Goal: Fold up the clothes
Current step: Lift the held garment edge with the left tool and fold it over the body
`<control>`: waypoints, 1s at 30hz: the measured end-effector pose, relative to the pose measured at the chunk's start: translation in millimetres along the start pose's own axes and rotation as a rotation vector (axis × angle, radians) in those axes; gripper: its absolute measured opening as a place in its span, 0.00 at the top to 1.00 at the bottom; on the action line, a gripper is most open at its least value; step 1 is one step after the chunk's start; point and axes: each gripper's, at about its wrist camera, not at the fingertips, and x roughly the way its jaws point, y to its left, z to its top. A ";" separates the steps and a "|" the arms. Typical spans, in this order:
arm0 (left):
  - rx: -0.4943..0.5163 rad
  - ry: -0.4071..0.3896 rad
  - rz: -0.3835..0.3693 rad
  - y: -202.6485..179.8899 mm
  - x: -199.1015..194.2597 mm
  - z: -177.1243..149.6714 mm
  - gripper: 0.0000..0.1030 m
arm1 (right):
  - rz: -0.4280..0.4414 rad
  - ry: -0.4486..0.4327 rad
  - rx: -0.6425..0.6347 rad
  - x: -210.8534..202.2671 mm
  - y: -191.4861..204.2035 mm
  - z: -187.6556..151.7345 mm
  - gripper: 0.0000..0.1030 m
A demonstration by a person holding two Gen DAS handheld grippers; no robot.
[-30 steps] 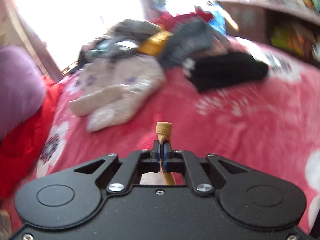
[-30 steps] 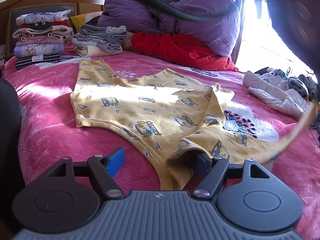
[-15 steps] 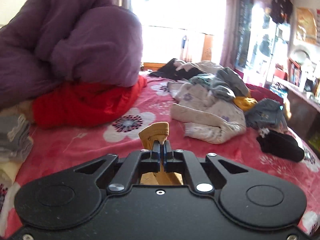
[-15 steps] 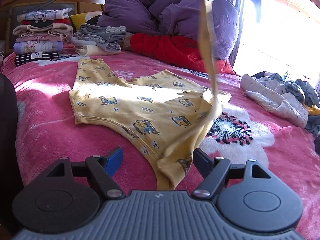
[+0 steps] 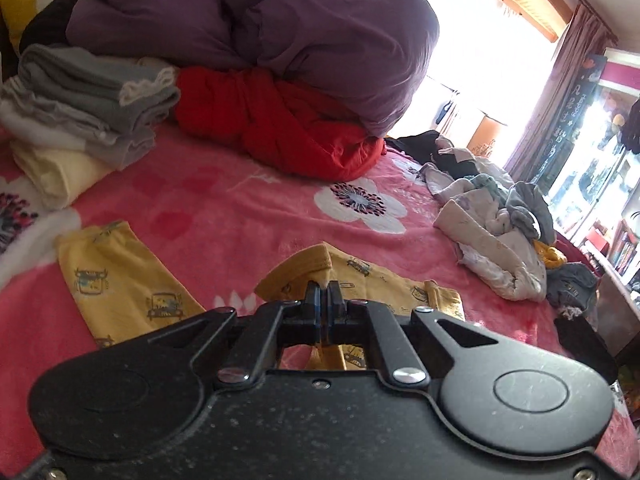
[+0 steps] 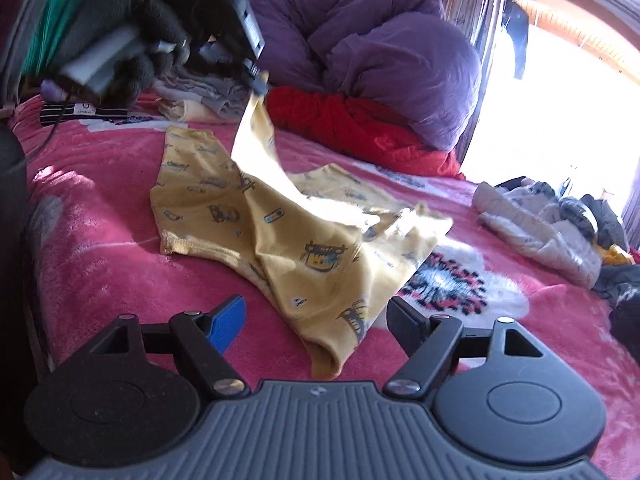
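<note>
a cuff of the yellow printed garment (image 6: 304, 236) is clamped in the left gripper (image 5: 323, 300) at upper left, while the right gripper (image 6: 316, 320) is held apart at the bottom.

I'm seeing soft printed cotton knit on the yellow garment (image 6: 312, 240) — matt, stitched hem. The pink blanket (image 6: 100, 240) under it looks fleecy, plush. My right gripper (image 6: 316, 316) is matt black plastic with shiny metal screws — one blue rubbery pad. The purple duvet (image 5: 280, 28) reads smooth, faintly sheened.
</note>
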 end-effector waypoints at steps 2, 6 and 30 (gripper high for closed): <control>-0.024 0.008 -0.035 4.5 6.4 -5.7 0.98 | 0.019 -0.027 -0.009 -3.6 0.5 2.6 0.24; -0.056 -0.007 -0.083 7.8 16.5 4.7 0.99 | 0.094 0.054 -0.007 7.3 4.2 1.9 0.22; -0.205 -0.049 -0.198 28.3 16.8 32.6 0.99 | 0.105 0.079 -0.052 8.6 11.2 -1.1 0.26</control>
